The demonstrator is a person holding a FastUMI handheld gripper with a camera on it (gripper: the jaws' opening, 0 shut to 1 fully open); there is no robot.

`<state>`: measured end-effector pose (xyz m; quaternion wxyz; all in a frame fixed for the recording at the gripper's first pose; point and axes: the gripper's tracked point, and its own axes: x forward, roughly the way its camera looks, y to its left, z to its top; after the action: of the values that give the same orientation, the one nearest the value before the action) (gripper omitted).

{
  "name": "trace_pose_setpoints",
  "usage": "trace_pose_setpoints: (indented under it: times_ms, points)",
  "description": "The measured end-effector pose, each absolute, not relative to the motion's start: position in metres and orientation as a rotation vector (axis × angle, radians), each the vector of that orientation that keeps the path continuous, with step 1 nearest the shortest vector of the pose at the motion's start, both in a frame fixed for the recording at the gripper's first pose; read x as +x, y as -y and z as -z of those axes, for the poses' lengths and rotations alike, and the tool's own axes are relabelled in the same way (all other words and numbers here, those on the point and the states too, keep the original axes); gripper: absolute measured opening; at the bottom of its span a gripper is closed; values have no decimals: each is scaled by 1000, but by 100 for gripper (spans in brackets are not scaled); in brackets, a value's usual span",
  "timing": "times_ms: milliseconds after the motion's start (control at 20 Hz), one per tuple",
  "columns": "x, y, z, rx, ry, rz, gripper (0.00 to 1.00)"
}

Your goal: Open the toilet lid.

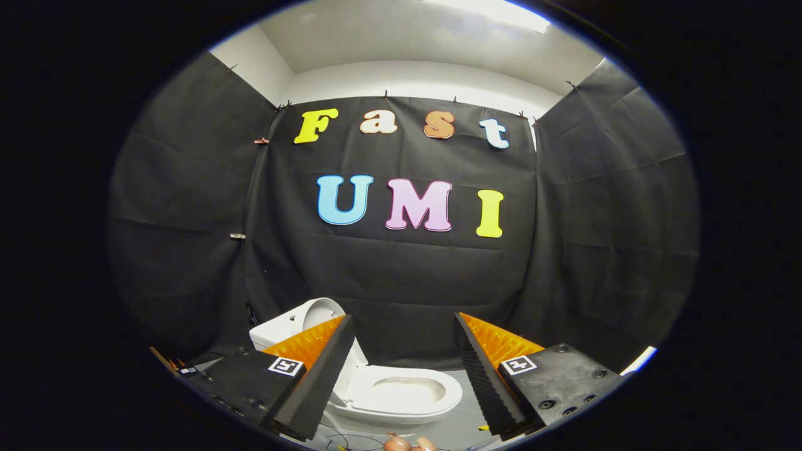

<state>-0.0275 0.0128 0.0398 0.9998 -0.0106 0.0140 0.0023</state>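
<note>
Two fingers of the gripper (401,382) stand wide apart, the jaws open and pressing on nothing. Starting at the left, black cloth hangs as the booth's side wall (188,207), pinned up with small clips, and a white ceiling (407,37) with a bright light panel shows above it. Just inside the left finger (316,382) stands the white toilet (401,394) on a pale grey floor (463,432). Its lid (319,311) is already raised, leaning back upright toward the tank, and the left finger hides part of it along with part of the tank. The seat (376,401) is down, its oval opening lying between the two fingers and beyond their tips, lower than the jaws. Nothing stands between the jaws and the bowl. Thin wires (341,438) trail over the floor near the toilet's foot, and beside them sits a small rounded pinkish thing (407,445) that I cannot make out. Past the right finger (485,376), more black cloth (614,200) closes the booth on that side, with a strip of something white (639,360) at its foot.
</note>
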Motion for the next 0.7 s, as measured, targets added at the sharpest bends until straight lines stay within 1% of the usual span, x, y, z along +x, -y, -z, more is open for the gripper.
trace_pose_setpoints:
  times_ms: [700]
  points:
    - [-29, -3, -37, 0, -42, 7, 98]
